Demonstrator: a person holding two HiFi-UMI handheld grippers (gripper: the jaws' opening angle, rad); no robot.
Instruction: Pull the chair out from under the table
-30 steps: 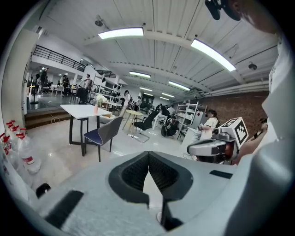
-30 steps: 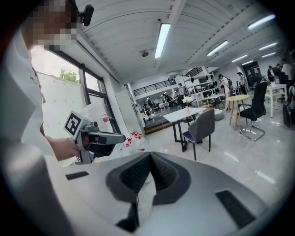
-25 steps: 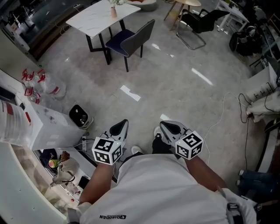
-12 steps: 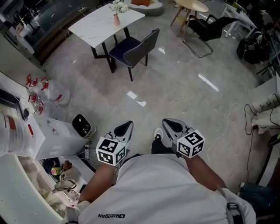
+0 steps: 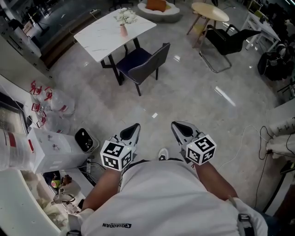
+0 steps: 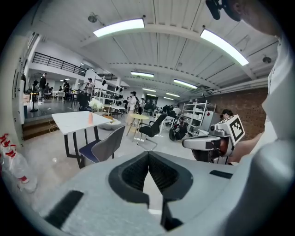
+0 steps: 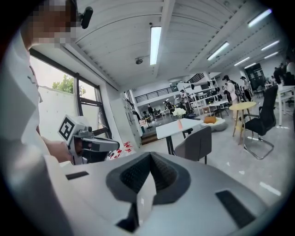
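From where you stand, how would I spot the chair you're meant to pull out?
Find the white rectangular table with a pink vase of white flowers on it. The chair stands at its near side, seat partly under the top. It has a dark blue seat and grey back, unlike the all-black office chair by the round wooden table.

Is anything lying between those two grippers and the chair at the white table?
Nothing visible. Bare floor stretches from the left gripper and right gripper to the chair; the plastic bags sit off to the left side.
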